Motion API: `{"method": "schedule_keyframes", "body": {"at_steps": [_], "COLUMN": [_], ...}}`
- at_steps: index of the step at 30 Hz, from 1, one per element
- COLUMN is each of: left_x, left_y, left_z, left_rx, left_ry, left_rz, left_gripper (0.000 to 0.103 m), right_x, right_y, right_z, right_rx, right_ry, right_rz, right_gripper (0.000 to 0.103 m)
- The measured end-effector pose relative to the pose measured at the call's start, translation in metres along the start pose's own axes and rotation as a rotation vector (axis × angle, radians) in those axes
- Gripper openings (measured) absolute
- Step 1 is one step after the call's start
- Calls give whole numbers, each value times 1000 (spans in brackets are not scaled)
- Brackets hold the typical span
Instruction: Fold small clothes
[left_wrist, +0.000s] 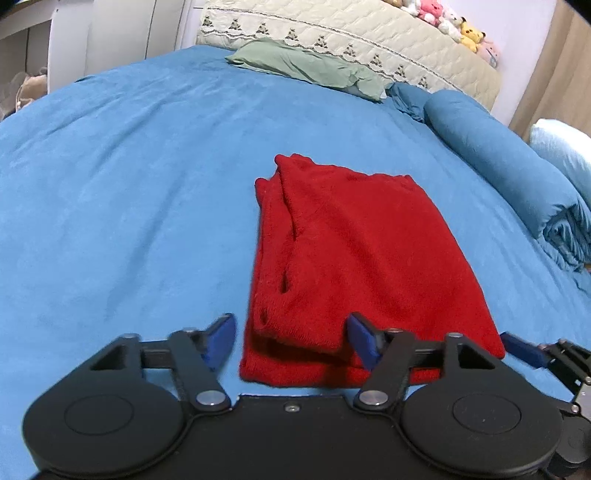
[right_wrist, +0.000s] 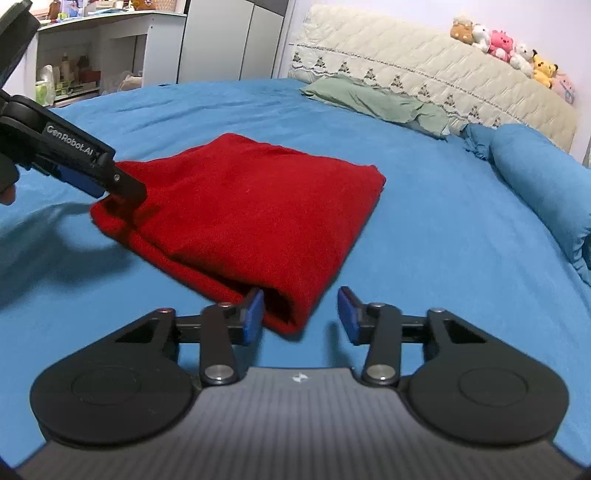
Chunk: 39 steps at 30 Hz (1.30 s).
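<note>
Blue bed (left_wrist: 110, 192), left wrist view: red garment (left_wrist: 354, 258) lies folded mid-bed, its near edge between the spread fingers of the left hand-held gripper (left_wrist: 291, 339), which holds nothing. Looks like a fold is partly done; next needs both near corners pinched.

Right wrist view: right hand-held gripper (right_wrist: 301, 314) wide open, empty, garment's near corner touching its left pad. Left hand-held gripper (right_wrist: 110, 181) at the far-left corner; grip there unclear.

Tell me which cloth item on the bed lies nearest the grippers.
The red garment: folded, lying between both open grippers. The green cloth lies far off by the headboard.
</note>
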<state>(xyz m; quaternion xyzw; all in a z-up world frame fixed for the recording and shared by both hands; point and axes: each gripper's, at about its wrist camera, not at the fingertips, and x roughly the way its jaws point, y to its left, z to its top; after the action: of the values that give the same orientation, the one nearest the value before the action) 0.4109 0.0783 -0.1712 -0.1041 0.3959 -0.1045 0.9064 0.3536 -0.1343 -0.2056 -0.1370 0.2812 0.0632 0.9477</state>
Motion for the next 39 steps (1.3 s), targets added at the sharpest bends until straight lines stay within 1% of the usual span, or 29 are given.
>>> {"method": "schedule_keyframes", "body": {"at_steps": [1,2,3,5,8,10,11,13,15,18,20,22,23,24,25,26,27,28,29,31,33,35,36,37,39], "left_x": [-1,-2,-5,-11,-15,-12,-10,-1,8,11,8,-1,-8,-14,-19,-22,-23,-22,-17,2,22,45,56,64,79], "left_y": [1,2,2,1,1,3,3,3,5,4,3,2,1,0,-2,-3,-3,-3,-1,6,15,23,27,28,26], "left_z": [1,1,2,2,1,0,-2,-6,-12,-15,-16,-12,-9,-4,2,9,17,25,34,54,67,79,84,88,92], "left_rx": [-12,-20,-22,-15,-3,-6,-1,24,35,56,65,62,64,70,78,87,92,95,94,65,19,-33,-53,-61,-54], "left_ry": [2,1,-5,-23,-33,-21,-13,15,43,39,40,49,42,28,20,18,18,19,32,97,134,173,192,205,234], "left_rz": [-5,-11,-15,-12,3,4,18,54,71,81,87,75,70,73,75,72,62,43,17,-19,-18,-41,-56,-67,-63], "left_gripper": [49,47,46,46,46,46,46,48,48,48,47,46,46,49,64,76,97,103,103,103,102,100,96,90,82], "right_x": [-1,-5,-8,-12,-2,5,8,6,5,4,0,-8,-12,-16,-20,-23,-24,-25,-24,-14,7,36,48,61,83], "right_y": [-2,-6,-9,-19,-30,-34,-34,-32,-28,-29,-31,-35,-39,-44,-50,-57,-64,-72,-81,-100,-118,-131,-134,-137,-139], "right_z": [2,5,7,6,-4,-12,-15,-17,-14,-13,-11,-9,-7,-5,-2,3,9,18,28,48,67,80,84,85,85], "right_rx": [18,50,75,136,207,253,274,259,236,222,208,189,190,202,222,241,256,281,310,372,455,521,547,573,621], "right_ry": [-9,-36,-60,-72,-12,22,34,32,35,49,54,54,56,58,64,67,68,64,56,66,136,223,256,289,341], "right_rz": [-1,-1,-8,-23,-22,-12,-3,-15,-20,-1,21,37,51,71,93,106,115,123,130,166,221,276,285,291,307], "right_gripper": [20,20,19,19,19,19,19,19,19,20,21,21,21,23,30,37,62,93,103,103,103,103,103,103,103]}}
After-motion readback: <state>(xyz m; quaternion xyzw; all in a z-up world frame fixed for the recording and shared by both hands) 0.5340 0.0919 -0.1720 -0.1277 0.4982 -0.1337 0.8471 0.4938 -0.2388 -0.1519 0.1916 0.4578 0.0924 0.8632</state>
